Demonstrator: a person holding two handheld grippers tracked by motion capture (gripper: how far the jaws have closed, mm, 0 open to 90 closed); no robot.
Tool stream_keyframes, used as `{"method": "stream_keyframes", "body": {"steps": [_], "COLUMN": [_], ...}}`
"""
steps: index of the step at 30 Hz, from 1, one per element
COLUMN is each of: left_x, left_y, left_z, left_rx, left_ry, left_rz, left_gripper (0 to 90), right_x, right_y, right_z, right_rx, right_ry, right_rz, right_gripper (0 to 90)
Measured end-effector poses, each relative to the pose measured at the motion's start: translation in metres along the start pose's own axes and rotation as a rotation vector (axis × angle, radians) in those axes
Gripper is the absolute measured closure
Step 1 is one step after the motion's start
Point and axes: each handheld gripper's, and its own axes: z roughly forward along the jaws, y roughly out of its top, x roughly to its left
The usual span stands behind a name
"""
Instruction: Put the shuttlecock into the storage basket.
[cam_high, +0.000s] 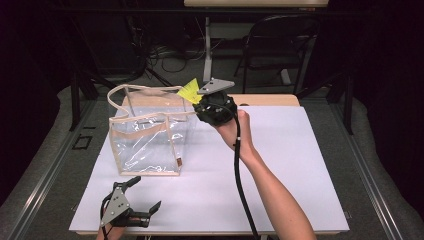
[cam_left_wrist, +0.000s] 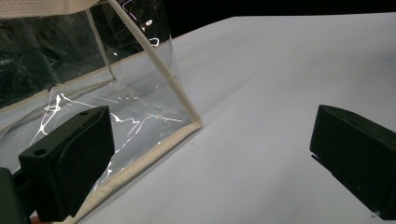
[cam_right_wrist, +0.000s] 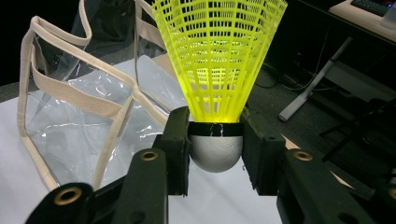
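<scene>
A yellow plastic shuttlecock (cam_right_wrist: 217, 60) with a white rounded cork (cam_right_wrist: 215, 151) stands skirt-up between my right gripper's (cam_right_wrist: 215, 149) jaws, which are shut on the cork. In the high view that right gripper (cam_high: 200, 100) hovers at the upper right corner of a clear bag (cam_high: 147, 137) with beige trim, the yellow shuttlecock (cam_high: 189, 90) sticking out toward the bag's open top. The clear bag (cam_right_wrist: 84, 116) stands upright to the left in the right gripper view. My left gripper (cam_high: 145, 197) rests near the table's front left, open and empty, its jaws facing the clear bag's (cam_left_wrist: 93, 102) lower corner.
The white table top (cam_high: 280, 165) stretches to the right of the bag. A wooden board (cam_high: 270, 100) lies along its far edge. Behind the table are a folding chair (cam_high: 280, 45), desk legs and cables on the dark floor.
</scene>
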Motion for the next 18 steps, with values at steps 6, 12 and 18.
{"method": "stream_keyframes", "body": {"steps": [6,12,18], "left_x": [0.000,0.000,0.000], "left_y": [0.000,0.000,0.000], "left_z": [0.000,0.000,0.000], "left_rx": [0.000,0.003,0.005], "left_ry": [0.000,-0.001,0.000], "left_rz": [0.000,0.001,0.000], "left_gripper": [0.0,0.0,0.0], "right_x": [0.001,0.002,0.004], "right_y": [0.003,0.005,0.007], "right_z": [0.003,0.007,0.011], "right_rx": [-0.003,-0.011,-0.014], "right_ry": [-0.002,-0.004,-0.010], "right_rz": [-0.002,0.000,-0.007], "right_gripper": [64.4,64.4,64.4]}}
